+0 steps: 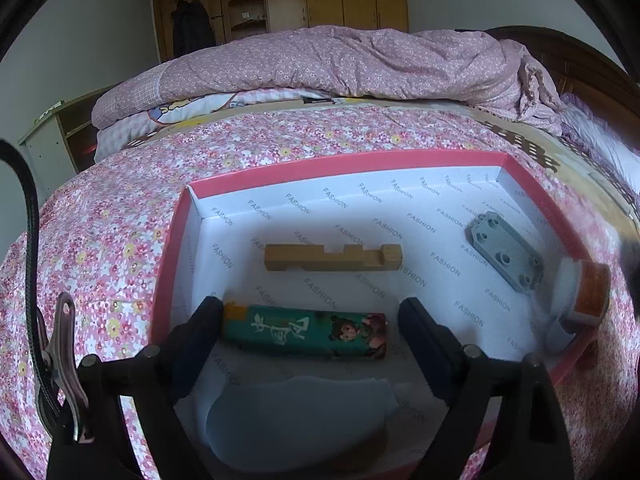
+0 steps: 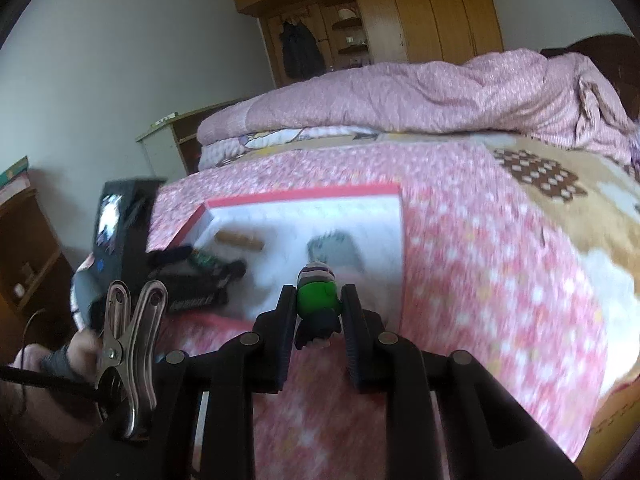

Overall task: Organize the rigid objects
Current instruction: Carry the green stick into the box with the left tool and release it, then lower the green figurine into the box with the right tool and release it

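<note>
Directly ahead of my left gripper (image 1: pixel 310 320), between its spread fingers, lies the green lighter (image 1: pixel 304 334) on the floor of the red-rimmed box (image 1: pixel 344 164). Neither pad appears to press on it, though the left pad sits at its orange end. I judge this item as placed or about to be released.

Box contents, left wrist view:
- wooden notched block (image 1: pixel 332 258), lying flat beyond the lighter, apart from it;
- grey perforated plate (image 1: pixel 505 254), toward the right wall;
- a pale orange-capped item (image 1: pixel 582 294) at the right rim; identity unclear.

My right gripper (image 2: pixel 318 308) is pinching a small toy figure (image 2: pixel 318 300) with a green body and striped cap, held above the floral bedspread (image 2: pixel 480 264) just short of the box's near edge. That view is motion-blurred, so fine detail is unreliable.

Step in hand: I judge the figure to be in transit toward the box, with three or more items already inside.

Next move calls for:
1. carrying the figure over the rim;
2. lowering it onto free floor between block and plate;
3. keeping clear of the left gripper (image 2: pixel 196 276), which occupies the near-left corner.
</note>
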A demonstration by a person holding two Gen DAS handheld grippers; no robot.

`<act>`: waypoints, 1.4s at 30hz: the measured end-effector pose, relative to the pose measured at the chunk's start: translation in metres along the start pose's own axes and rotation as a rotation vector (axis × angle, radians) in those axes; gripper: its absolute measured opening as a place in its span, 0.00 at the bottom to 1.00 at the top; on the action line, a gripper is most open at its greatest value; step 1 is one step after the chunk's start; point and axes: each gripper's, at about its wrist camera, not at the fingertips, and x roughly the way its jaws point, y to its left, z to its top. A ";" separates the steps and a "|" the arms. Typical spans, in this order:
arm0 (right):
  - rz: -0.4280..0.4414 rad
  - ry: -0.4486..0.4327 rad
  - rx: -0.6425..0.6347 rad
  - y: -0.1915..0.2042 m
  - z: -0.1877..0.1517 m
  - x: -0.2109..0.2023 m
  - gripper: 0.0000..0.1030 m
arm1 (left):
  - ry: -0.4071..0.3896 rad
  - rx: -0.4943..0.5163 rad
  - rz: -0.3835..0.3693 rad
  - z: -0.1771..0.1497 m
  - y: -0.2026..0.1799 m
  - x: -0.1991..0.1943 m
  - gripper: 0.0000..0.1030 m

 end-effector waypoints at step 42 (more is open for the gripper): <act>-0.079 0.034 -0.088 -0.004 0.049 0.016 0.36 | -0.058 0.092 -0.017 -0.002 -0.020 -0.034 0.92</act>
